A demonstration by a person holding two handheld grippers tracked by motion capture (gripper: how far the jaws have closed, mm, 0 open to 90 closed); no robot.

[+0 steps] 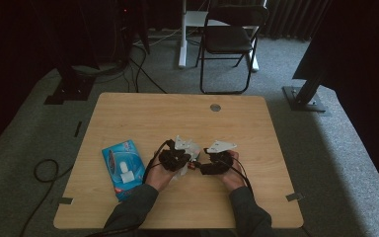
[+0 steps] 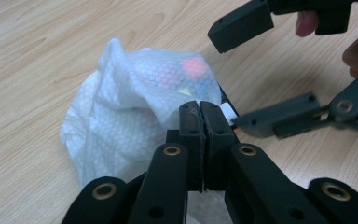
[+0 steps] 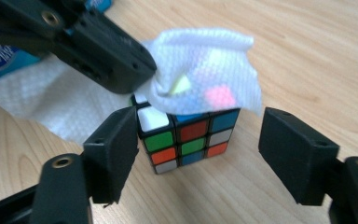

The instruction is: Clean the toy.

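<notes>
A: Where does the puzzle cube [image 3: 186,135] sit?

B: On the wooden bench [image 1: 237,123], near the middle and a little toward the person's edge, well in from every side. A white wipe [image 3: 205,70] is draped over its top; its coloured stickers show through the cloth.

A: And the left gripper [image 2: 199,112]?

B: Its jaws are together, pinching a fold of the wipe right at the cube's top.

A: The right gripper [image 3: 198,154]?

B: Its jaws stand apart, one on each side of the cube. The left-hand pad looks just beside the cube's face; the other is clear of it, bare wood between them.

A: Room around them?

B: A blue packet of wipes [image 1: 123,168] lies to the left, near the bench's left edge. The far half of the bench is bare except for a small round cap [image 1: 215,107].
</notes>
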